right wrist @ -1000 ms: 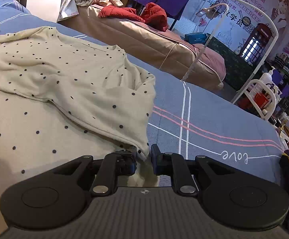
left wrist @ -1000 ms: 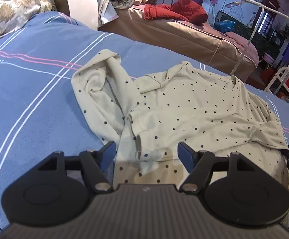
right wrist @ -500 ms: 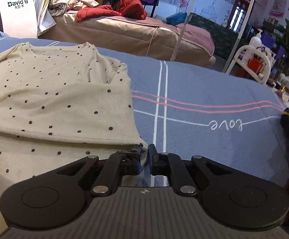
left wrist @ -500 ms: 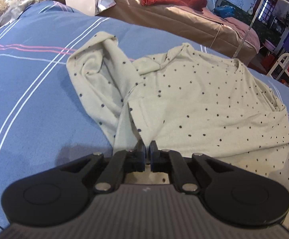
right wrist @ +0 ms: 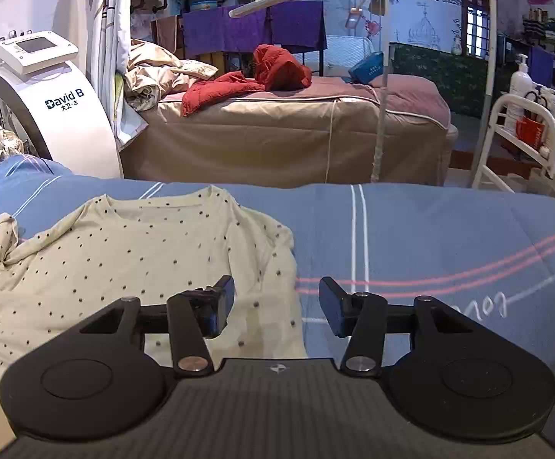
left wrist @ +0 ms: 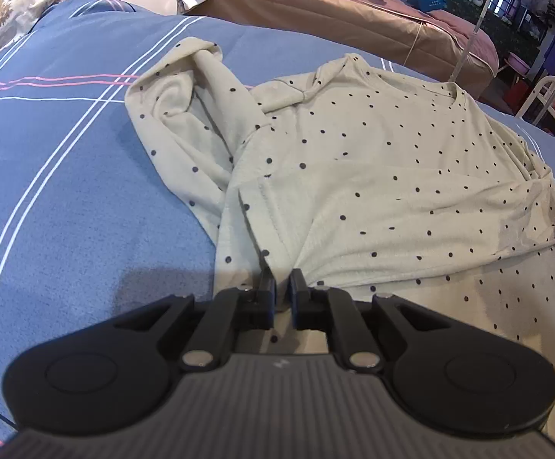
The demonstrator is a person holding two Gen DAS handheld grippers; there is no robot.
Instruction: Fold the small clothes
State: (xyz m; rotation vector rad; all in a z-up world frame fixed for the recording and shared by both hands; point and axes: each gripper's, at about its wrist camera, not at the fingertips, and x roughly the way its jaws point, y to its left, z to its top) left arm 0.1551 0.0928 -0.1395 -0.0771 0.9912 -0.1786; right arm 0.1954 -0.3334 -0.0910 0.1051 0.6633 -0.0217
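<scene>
Your left gripper [left wrist: 282,287] has its jaws pinched together on a fold of the cream polka-dot shirt [left wrist: 373,176], at the shirt's near hem. The shirt lies spread on the blue striped bedspread [left wrist: 67,191], one sleeve [left wrist: 185,122] bunched off the shirt's left side. Your right gripper [right wrist: 276,302] hangs over the shirt's right edge with its jaws wide apart, gripping nothing. Beyond the shirt stands a white David B machine [right wrist: 59,111].
</scene>
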